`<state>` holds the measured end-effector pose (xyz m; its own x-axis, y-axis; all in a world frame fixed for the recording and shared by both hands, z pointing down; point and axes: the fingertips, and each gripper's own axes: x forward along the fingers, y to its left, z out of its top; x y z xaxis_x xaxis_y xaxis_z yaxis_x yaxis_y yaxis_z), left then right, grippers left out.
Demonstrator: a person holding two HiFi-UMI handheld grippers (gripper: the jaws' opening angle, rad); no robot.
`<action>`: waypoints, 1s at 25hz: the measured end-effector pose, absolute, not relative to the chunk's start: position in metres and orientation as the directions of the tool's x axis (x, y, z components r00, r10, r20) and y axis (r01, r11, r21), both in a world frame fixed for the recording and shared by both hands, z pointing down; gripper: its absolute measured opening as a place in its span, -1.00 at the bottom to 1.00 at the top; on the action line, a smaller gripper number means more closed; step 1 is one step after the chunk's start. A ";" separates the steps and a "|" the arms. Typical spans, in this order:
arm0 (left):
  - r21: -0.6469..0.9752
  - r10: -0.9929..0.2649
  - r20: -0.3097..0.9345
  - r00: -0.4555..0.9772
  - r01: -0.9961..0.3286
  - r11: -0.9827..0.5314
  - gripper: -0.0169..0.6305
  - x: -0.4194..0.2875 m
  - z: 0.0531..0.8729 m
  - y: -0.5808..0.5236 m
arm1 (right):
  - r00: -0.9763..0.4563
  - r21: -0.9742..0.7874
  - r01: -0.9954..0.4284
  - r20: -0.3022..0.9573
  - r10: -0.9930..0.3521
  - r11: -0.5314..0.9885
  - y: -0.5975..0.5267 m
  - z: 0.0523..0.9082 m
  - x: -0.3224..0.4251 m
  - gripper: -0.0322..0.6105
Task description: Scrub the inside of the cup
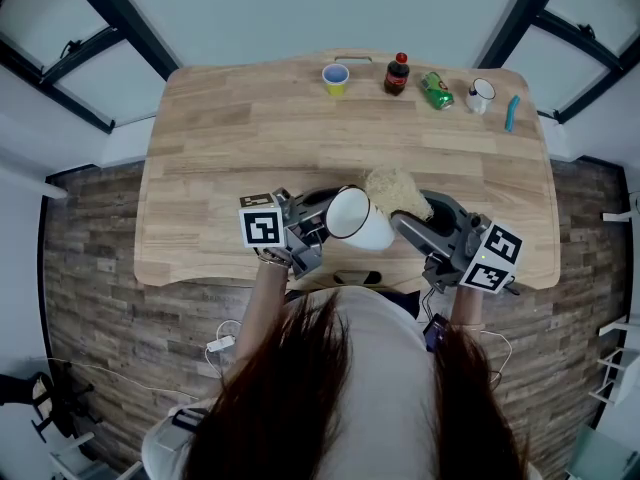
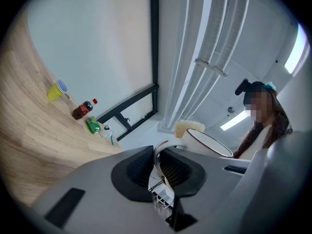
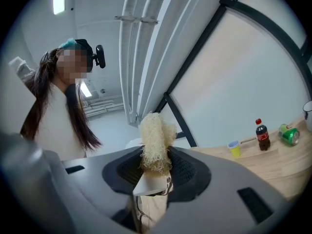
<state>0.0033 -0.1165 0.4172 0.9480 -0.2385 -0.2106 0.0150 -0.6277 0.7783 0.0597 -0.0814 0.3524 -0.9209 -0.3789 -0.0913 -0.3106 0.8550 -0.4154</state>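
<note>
A white enamel cup [image 1: 358,218] with a dark rim is held up over the table's near edge, its mouth turned left and toward the person. My left gripper [image 1: 312,230] is shut on the cup's handle [image 2: 163,147]; the cup's body [image 2: 207,141] rises just beyond the jaws in the left gripper view. My right gripper [image 1: 412,224] is shut on a pale yellow fibrous scrubber [image 1: 396,192], which sits against the cup's outer side. In the right gripper view the scrubber [image 3: 155,140] stands up between the jaws and a sliver of the cup [image 3: 132,143] shows behind it.
Along the far edge of the wooden table [image 1: 230,158] stand a yellow cup [image 1: 335,78], a cola bottle [image 1: 397,73], a green can [image 1: 435,90], a small white mug [image 1: 480,94] and a blue stick-like item [image 1: 511,112]. Dark wood floor surrounds the table.
</note>
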 end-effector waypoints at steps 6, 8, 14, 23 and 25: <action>0.773 -0.207 -0.211 0.955 0.033 -0.634 -0.81 0.005 0.417 -0.112 | -0.928 -0.431 -0.290 -0.090 -0.361 0.855 -0.080 0.354 0.059 -0.45; 0.771 -0.199 -0.209 0.957 0.036 -0.636 -0.81 0.006 0.417 -0.110 | -0.929 -0.431 -0.290 -0.087 -0.360 0.854 -0.079 0.355 0.059 -0.45; 0.762 -0.168 -0.207 0.964 0.051 -0.645 -0.81 0.009 0.417 -0.105 | -0.931 -0.437 -0.288 -0.081 -0.356 0.852 -0.079 0.358 0.060 -0.45; 0.742 -0.122 -0.215 0.969 0.081 -0.665 -0.81 0.015 0.412 -0.097 | -0.938 -0.445 -0.271 -0.076 -0.338 0.854 -0.077 0.359 0.059 -0.45; 0.739 -0.111 -0.219 0.969 0.090 -0.667 -0.81 0.015 0.412 -0.096 | -0.941 -0.450 -0.261 -0.078 -0.329 0.854 -0.076 0.359 0.058 -0.45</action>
<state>0.0150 -0.0957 0.4116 0.9694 -0.1113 -0.2189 0.0904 -0.6671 0.7395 0.0579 -0.0759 0.3590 -0.9411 -0.3289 -0.0784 -0.2609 0.8540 -0.4502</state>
